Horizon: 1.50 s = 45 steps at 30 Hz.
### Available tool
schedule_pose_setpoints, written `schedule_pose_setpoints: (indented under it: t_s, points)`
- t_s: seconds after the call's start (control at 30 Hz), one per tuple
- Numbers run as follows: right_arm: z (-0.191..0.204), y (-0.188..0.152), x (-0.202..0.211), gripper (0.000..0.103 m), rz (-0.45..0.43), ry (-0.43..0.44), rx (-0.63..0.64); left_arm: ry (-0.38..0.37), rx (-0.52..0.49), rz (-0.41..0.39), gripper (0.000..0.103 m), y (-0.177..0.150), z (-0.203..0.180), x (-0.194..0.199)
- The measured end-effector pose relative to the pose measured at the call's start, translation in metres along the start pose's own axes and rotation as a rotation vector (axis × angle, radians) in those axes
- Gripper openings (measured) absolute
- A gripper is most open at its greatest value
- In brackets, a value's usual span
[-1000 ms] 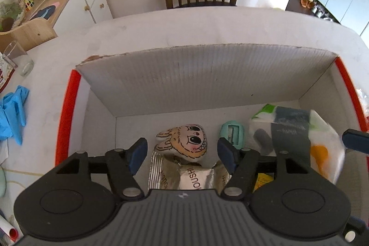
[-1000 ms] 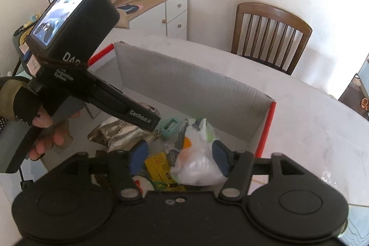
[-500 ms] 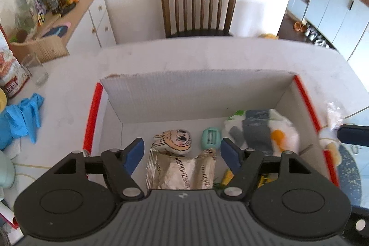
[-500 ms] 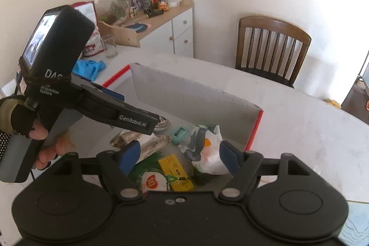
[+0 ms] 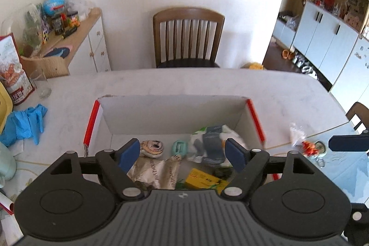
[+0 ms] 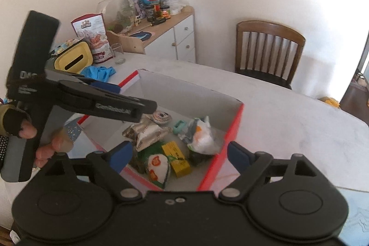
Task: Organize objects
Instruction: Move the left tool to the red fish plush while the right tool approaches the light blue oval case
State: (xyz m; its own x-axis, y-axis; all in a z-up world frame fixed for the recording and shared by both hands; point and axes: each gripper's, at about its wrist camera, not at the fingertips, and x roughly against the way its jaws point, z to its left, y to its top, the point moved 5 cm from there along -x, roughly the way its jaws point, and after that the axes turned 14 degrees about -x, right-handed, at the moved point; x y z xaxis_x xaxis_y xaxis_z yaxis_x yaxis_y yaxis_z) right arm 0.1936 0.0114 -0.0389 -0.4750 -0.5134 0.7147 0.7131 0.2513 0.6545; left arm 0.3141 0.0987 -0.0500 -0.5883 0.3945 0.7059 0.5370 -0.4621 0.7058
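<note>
Jaws of both grippers stand apart with nothing between the pads, and both sets have just been opening. Left gripper (image 5: pixel 183 152) and right gripper (image 6: pixel 178 155) hang above the red-edged cardboard box (image 6: pixel 233 128), which rests on the marble worktop (image 5: pixel 161 84).

Contents of the box:
- silver foil snack pouch (image 6: pixel 145 133), lying flat near the middle;
- round cartoon-face plush (image 5: pixel 152 148), just beside the pouch;
- mint-green clip (image 5: pixel 180 147), near the far wall;
- knotted plastic bag (image 6: pixel 200 135), against the red right-hand wall;
- yellow carton (image 6: pixel 176 155), near the front.

Items outside the box include blue gloves (image 5: pixel 23 123) and a small wrapped sweet (image 5: pixel 297 133) on the worktop.

Hazards from this position:
- Both tools occupy the same space above the box. A careless swing would probably knock one against the other.
- The box is light card. A low pass could catch its wall and drag it.
- The drinking glass (image 5: pixel 41 83) stands near the gloves; a reach there risks tipping it.
</note>
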Motion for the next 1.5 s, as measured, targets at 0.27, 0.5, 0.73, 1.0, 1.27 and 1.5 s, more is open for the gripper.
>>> schedule_pose_setpoints:
  t_s: [0.27,0.5,0.73,1.0,1.27,1.5]
  points:
    - [-0.033,-0.006,0.027,0.091,0.006,-0.014,-0.037,0.003,-0.013,-0.114,0.088,0.011,-0.036,0.030]
    - [-0.065,-0.014,0.048,0.094,-0.009,-0.024,-0.049,-0.014,0.010,-0.162,0.099,0.014,-0.070,0.040]
    - [-0.103,-0.023,0.066,0.095,-0.038,-0.033,-0.055,-0.037,0.003,-0.181,0.102,0.013,-0.110,0.034]
    - [-0.160,-0.041,0.079,0.096,-0.069,-0.062,-0.032,-0.072,-0.006,-0.176,0.103,0.010,-0.162,0.016]
    - [-0.227,-0.061,0.080,0.095,-0.057,-0.074,-0.042,-0.073,-0.095,-0.156,0.103,0.004,-0.215,-0.015]
    - [-0.266,-0.070,0.054,0.093,-0.020,-0.094,-0.006,-0.080,-0.136,-0.125,0.103,0.003,-0.249,-0.056]
